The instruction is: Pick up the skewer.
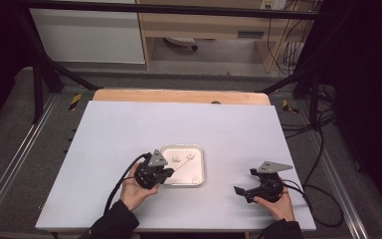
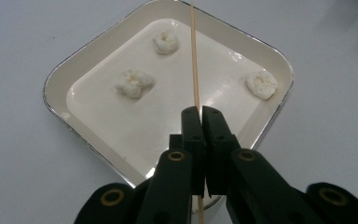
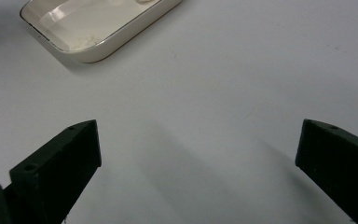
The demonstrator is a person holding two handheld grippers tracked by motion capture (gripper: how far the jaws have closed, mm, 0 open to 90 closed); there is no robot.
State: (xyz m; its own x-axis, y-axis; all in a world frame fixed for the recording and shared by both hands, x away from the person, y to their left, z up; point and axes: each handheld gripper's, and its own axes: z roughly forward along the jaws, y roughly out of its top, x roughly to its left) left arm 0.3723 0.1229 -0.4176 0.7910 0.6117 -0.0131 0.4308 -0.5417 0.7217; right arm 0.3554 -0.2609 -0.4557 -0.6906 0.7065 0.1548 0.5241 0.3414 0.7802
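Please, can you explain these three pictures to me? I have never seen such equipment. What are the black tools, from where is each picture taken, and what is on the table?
There is no robot here: a person holds a hand tool with two black jaws in each hand. The high view looks down on the table from above the person. The other two pictures come from small cameras riding on the tools, looking along their jaws.

On the table sits a shallow white tray with three small white puffy pieces, perhaps popcorn.

The left gripper is shut on a thin wooden skewer, which reaches out over the tray. The right gripper is open and holds nothing; it waits beside the tray, over bare table.
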